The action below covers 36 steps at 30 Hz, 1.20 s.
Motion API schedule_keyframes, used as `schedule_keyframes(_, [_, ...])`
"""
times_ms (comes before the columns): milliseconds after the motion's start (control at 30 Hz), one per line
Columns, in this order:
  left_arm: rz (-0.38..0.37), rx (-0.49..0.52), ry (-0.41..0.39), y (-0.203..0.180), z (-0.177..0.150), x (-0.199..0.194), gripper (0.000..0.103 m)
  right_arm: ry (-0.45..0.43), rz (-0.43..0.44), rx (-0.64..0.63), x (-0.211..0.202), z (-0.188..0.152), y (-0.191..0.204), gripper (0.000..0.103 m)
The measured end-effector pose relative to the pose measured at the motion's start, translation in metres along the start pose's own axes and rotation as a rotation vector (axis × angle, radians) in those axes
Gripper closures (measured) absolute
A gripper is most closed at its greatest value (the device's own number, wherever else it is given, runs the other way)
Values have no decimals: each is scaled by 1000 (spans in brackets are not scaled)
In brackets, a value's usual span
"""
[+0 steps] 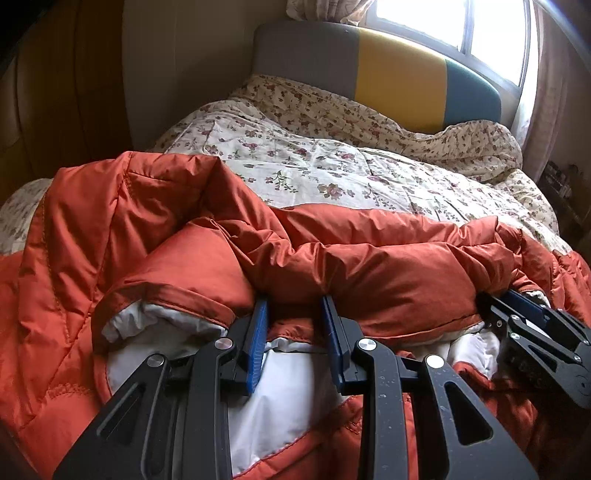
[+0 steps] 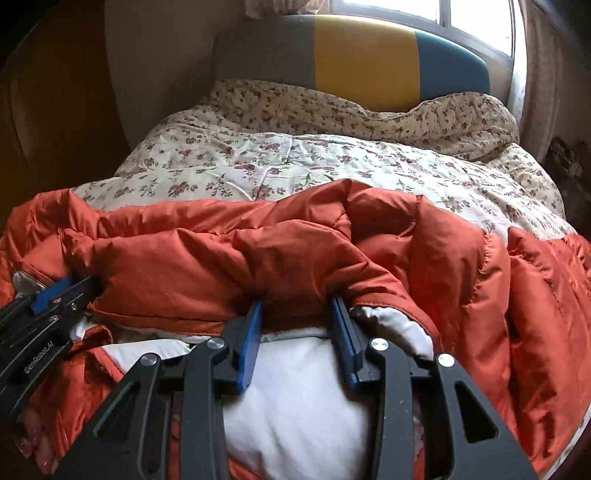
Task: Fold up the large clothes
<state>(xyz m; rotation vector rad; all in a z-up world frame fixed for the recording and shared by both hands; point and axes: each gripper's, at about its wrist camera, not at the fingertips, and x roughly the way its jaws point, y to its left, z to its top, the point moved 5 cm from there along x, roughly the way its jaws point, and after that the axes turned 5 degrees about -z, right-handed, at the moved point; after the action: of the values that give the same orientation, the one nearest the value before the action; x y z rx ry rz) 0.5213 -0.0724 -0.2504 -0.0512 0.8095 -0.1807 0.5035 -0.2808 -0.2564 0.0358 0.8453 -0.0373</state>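
Observation:
An orange puffy down jacket (image 1: 155, 236) with white lining (image 1: 288, 398) lies bunched across the near end of the bed; it also fills the right wrist view (image 2: 229, 258). My left gripper (image 1: 295, 299) is open, its blue pads pushed under the folded orange edge. My right gripper (image 2: 295, 302) is open in the same way, fingertips under the jacket's rolled edge, white lining (image 2: 303, 398) between the fingers. The right gripper shows at the right of the left wrist view (image 1: 517, 306); the left gripper shows at the left of the right wrist view (image 2: 62, 291).
A floral quilt (image 1: 332, 162) covers the bed beyond the jacket. A grey, yellow and teal headboard (image 1: 399, 81) stands at the far end under a bright window (image 1: 480, 26). A wall and wooden wardrobe (image 1: 55, 92) are on the left, a curtain (image 1: 554, 110) on the right.

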Motion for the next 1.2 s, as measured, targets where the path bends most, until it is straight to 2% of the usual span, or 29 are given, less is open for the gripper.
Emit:
schedule_keyframes(100, [-2,-2,1,0,0,-1,75,-1,57,33,-12,2,-7,64])
schedule_keyframes(167, [-3,-3,0,-2,1,-2,75,-31,106,82,-37,-3,-16,53])
schedule_keyframes(267, [0,-1,-9,-3,1,-5,74,-118,129,166,-79,-4,-47,41])
schedule_keyframes(400, [2,2,-27,-3,3,-13,74,-171,48,316,-108,-12,-126,41])
schedule_keyframes(567, [12,35,-15,-5,-1,-29,74,-189,-93,573,-113,-38,-241,40])
schedule_keyframes(600, [14,37,-14,-5,-2,-32,72,-177,-142,627,-107,-45,-269,39])
schedule_keyframes(667, [21,43,-17,-3,-4,-42,40,-153,-204,677,-96,-52,-305,39])
schedule_keyframes(733, [72,50,-62,2,-6,-59,27,-119,-251,722,-80,-57,-337,39])
schedule_keyframes(767, [102,54,-84,6,-7,-66,22,-109,-263,745,-74,-59,-350,39])
schedule_keyframes(833, [141,48,-104,15,-9,-77,22,-99,-288,784,-66,-62,-371,37])
schedule_keyframes(933, [207,30,-105,33,-11,-85,21,-91,-311,799,-54,-59,-390,33])
schedule_keyframes(967, [237,24,-95,40,-13,-85,18,-88,-310,802,-50,-56,-394,32])
schedule_keyframes(1033, [284,1,-78,55,-16,-83,15,-66,-317,814,-40,-54,-402,32])
schedule_keyframes(1100, [280,-59,-56,70,-21,-79,9,-70,-332,812,-37,-54,-403,37])
schedule_keyframes(1167, [250,-109,-24,80,-24,-71,5,-60,-341,804,-32,-52,-403,59])
schedule_keyframes(1200, [241,-125,-5,84,-25,-67,4,-65,-338,801,-33,-51,-401,66])
